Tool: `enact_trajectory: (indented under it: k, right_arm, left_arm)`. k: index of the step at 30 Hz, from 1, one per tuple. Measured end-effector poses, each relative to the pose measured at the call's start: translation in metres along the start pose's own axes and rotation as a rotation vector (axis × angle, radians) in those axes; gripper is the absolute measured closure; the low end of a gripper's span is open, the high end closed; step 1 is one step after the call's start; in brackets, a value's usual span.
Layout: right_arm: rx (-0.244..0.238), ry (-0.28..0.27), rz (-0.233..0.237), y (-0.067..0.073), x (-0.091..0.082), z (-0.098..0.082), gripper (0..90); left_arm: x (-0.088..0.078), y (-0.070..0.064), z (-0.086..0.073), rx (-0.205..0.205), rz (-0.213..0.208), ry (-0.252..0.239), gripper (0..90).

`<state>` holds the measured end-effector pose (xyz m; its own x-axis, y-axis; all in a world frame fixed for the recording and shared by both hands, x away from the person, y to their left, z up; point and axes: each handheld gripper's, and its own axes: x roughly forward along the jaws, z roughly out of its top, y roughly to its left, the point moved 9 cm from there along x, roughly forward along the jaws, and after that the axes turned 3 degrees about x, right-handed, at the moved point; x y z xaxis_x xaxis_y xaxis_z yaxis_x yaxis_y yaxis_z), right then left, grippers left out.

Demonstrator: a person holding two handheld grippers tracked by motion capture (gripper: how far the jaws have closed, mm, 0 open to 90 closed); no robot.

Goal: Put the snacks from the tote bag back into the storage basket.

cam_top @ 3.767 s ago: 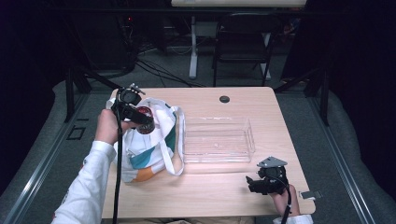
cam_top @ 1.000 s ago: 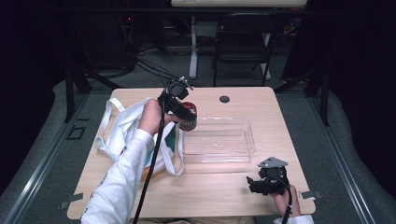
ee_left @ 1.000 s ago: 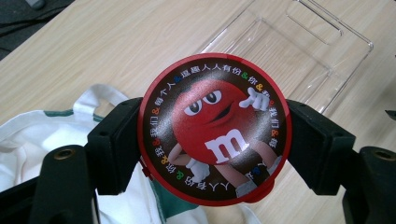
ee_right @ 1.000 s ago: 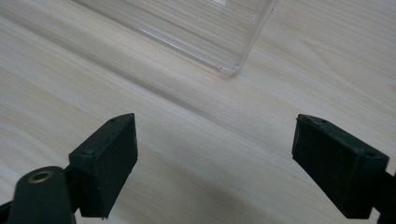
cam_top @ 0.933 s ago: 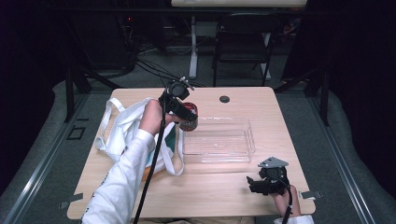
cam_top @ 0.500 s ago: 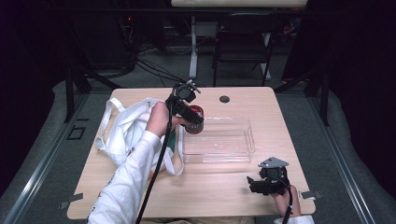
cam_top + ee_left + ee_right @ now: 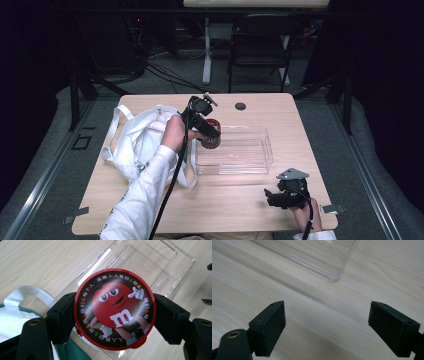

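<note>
- left gripper (image 7: 113,315) clamped on the round red candy tin (image 7: 114,308), one black pad pressed against each side of its rim, printed lid turned up toward the gripper's camera.
- in the high view, tin (image 7: 211,134) carried at the near-left corner of the clear plastic tray (image 7: 260,150), over the tray's left end wall and above its floor rather than resting on it, as far as can be judged.
- straight down and a touch inward toward the tray's middle: the relation the coming move likely turns on, tin directly under the jaws, tray floor directly under the tin.
- no long axis on the tin itself, being round; long axis of the tray running left to right across the table, so room enough along it for a set-down.
- left gripper (image 7: 200,117) clearly the nearer to the tray; right gripper (image 7: 280,196) parked on the table in front of the tray's near-right corner, apart from it.
- right gripper (image 7: 327,330) with jaws spread wide, nothing between them but bare wooden table (image 7: 287,290), a corner of the tray (image 7: 332,277) just beyond.
- tray seemingly without contents, its ribbed floor (image 7: 140,267) visible through and around the tin.
- white cloth bag (image 7: 137,142) slumped just left of the tray, mouth loose, something green inside it; contents otherwise hard to make out.
</note>
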<state>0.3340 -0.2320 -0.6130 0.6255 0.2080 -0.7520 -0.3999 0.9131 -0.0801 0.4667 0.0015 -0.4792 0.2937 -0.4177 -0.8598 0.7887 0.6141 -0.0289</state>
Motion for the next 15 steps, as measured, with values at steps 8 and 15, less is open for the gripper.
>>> enact_trajectory:
  k: [8, 15]
  right_arm:
    - [0.002, -0.003, -0.003, 0.000, 0.000, 0.001, 13.8]
    - [0.003, -0.003, -0.003, 0.000, 0.000, 0.000, 13.8]
  left_arm:
    - [0.010, 0.000, -0.011, -0.011, -0.010, 0.018, 26.0]
    - [0.018, -0.001, -0.017, -0.014, -0.024, 0.026, 26.0]
